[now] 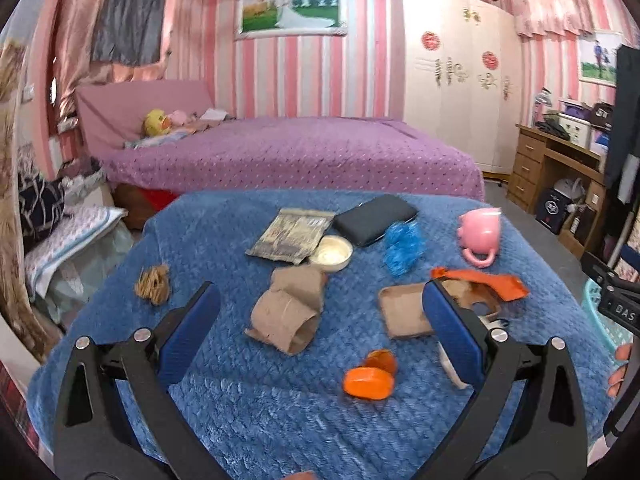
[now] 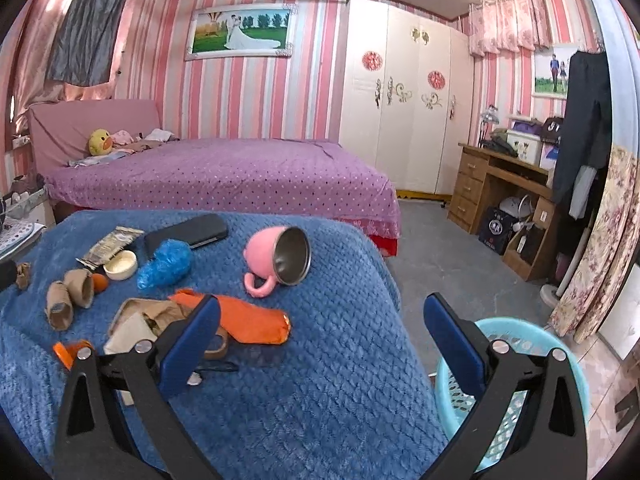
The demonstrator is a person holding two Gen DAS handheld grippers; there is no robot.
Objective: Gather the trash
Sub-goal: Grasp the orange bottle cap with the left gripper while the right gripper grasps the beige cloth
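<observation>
The left gripper (image 1: 320, 320) hangs over the blue blanket (image 1: 256, 408) with its fingers spread wide and nothing in them. Closest to it, just ahead and a bit to its right, lies the squashed orange cap (image 1: 369, 383). A little farther on, right between the fingers, sits the crumpled cardboard roll (image 1: 289, 316), lying tipped toward the left. The right gripper (image 2: 322, 328) is wide and empty too, but it points past the blanket's edge at the blue basket (image 2: 532, 344). So the left one looks nearer to the trash.
</observation>
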